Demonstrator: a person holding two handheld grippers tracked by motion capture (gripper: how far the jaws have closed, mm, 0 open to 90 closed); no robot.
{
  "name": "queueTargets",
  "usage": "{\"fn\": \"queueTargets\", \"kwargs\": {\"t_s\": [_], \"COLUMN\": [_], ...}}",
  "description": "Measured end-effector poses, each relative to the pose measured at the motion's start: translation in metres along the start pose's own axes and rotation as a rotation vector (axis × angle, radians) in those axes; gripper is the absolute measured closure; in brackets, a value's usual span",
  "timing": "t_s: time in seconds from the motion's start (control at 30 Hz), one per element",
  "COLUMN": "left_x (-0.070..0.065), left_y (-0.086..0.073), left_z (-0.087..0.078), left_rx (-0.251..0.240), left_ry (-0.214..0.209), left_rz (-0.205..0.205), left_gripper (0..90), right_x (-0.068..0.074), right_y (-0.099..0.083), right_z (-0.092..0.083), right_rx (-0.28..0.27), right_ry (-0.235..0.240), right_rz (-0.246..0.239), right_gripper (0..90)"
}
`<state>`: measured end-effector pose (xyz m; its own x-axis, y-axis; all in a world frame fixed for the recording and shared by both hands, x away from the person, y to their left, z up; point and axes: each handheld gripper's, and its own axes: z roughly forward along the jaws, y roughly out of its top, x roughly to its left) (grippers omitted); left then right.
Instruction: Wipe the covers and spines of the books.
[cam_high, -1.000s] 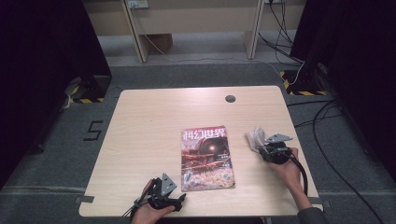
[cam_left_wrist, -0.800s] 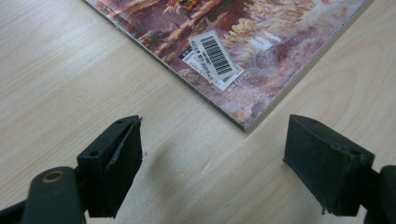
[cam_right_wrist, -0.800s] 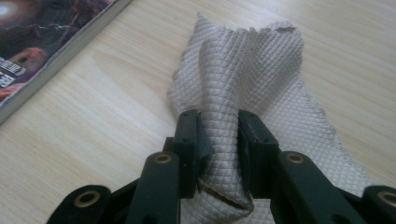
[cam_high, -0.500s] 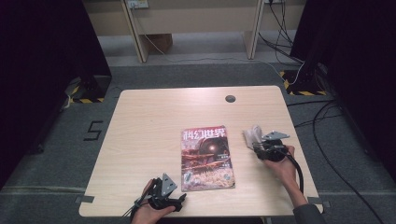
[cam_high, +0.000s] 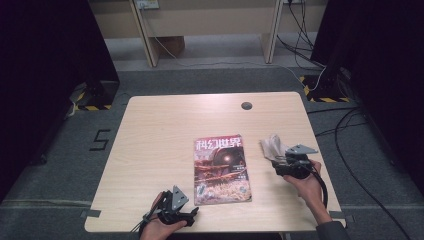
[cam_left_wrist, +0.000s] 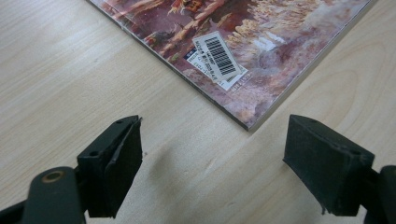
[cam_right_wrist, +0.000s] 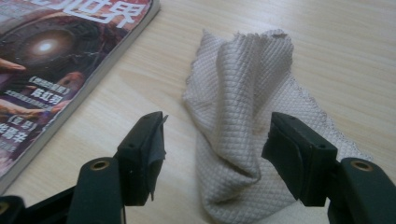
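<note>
Bare table left of magazine.

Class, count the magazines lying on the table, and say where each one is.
1: the magazine lies flat mid-table, between the left gripper and the cloth.

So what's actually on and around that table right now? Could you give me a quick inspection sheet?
Surface: pale wooden table, with a round dark cable hole near the far edge.
Job's things: crumpled beige cloth right of a magazine that lies flat, cover up.
Clutter: nothing seen.
Grippers: right gripper has just been opening; its jaws stand either side of the cloth, pads off it. Left gripper open over bare wood, at the magazine's near corner.
Cables: black cable trails from the right gripper; loose cables on the floor to the right.
Surroundings: grey floor, black-and-yellow tape, wooden furniture legs behind.
</note>
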<state>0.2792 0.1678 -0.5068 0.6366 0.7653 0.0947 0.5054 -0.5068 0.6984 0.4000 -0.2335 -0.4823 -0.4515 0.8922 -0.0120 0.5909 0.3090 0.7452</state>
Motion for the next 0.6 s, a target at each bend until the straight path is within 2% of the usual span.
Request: {"fn": "queueTargets", "kwargs": {"t_s": [0.13,0.17,0.27,0.4,0.5,0.6], "left_x": [0.000,-0.001,-0.001,-0.001,0.000,0.000], "left_y": [0.000,0.000,0.000,0.000,0.000,0.000], "left_z": [0.000,0.000,0.000,0.000,0.000,0.000], "left_rx": [0.002,0.006,0.004,0.005,0.004,0.000], "left_ry": [0.002,0.000,0.000,0.001,-0.001,-0.002], "left_rz": [0.001,0.002,0.002,0.000,-0.001,-0.004], "left_gripper": [18.9,18.8,18.9,18.9,18.9,18.9], "right_x": [0.007,0.014,0.021,0.025,0.029,0.033], "right_y": [-0.001,-0.001,-0.002,-0.005,-0.009,-0.012], "right_z": [-0.005,-0.009,-0.015,-0.019,-0.022,-0.023], "right_rx": [-0.001,-0.014,-0.031,-0.045,-0.045,-0.040], "right_ry": [-0.003,0.010,0.023,0.032,0.061,0.086], "right_rz": [-0.017,-0.033,-0.052,-0.050,-0.036,-0.046], "right_gripper": [36.0,36.0,36.0,35.9,35.3,34.3]}}
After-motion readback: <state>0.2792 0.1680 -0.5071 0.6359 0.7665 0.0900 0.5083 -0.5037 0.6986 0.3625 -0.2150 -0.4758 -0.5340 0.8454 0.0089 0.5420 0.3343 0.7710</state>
